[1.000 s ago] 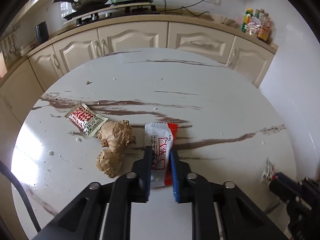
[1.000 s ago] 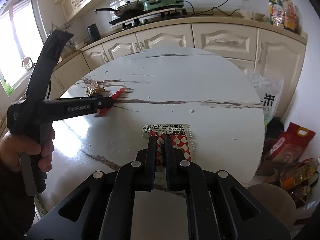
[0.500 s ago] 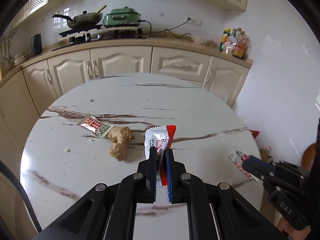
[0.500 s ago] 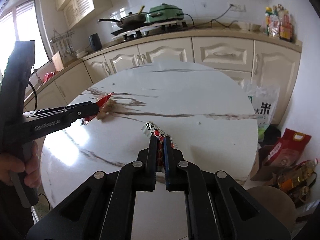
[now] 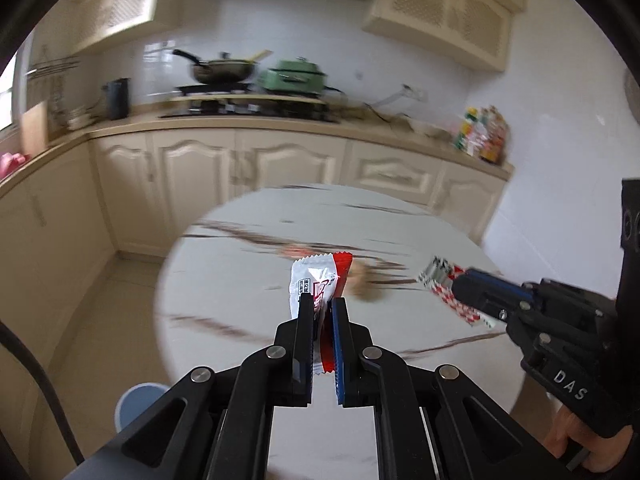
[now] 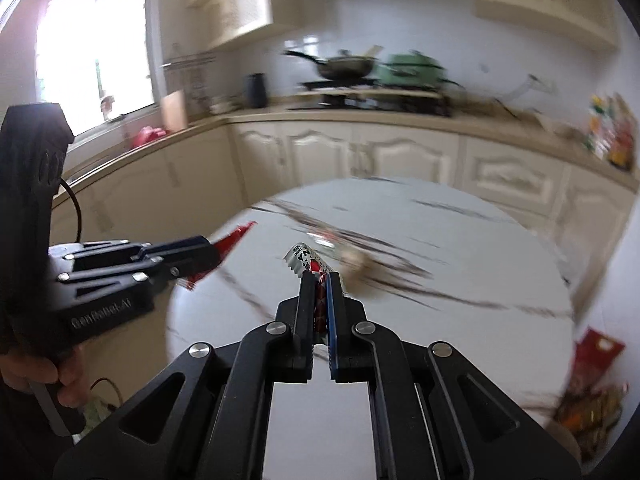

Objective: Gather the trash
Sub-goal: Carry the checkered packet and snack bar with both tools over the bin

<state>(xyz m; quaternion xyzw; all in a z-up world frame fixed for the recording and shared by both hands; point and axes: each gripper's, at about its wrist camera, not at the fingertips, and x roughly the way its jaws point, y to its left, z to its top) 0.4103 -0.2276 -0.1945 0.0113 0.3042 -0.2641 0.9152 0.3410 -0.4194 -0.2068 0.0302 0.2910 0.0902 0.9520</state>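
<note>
My left gripper [image 5: 322, 304] is shut on a white and red snack wrapper [image 5: 316, 280], held up in the air above the round marble table [image 5: 248, 280]. My right gripper [image 6: 320, 280] is shut on a red-and-white checked wrapper [image 6: 306, 258], also lifted off the table. In the left wrist view the right gripper [image 5: 456, 290] comes in from the right with its checked wrapper [image 5: 438, 278]. In the right wrist view the left gripper [image 6: 214, 254] shows at the left with the red wrapper [image 6: 234, 240]. A piece of ginger [image 5: 364, 282] and another checked wrapper [image 5: 298, 250] lie blurred on the table.
Cream cabinets [image 5: 280, 160] with a counter, a wok [image 5: 222, 70] and a green pot [image 5: 296, 76] stand behind the table. A blue round container [image 5: 138, 402] sits on the floor at lower left. Bags of goods [image 6: 596, 364] lie on the floor at the right.
Both grippers closed on their wrappers, lifted them off the table and pulled back; the table now looks smaller and farther. The ginger and the other checked wrapper stayed on the table.
</note>
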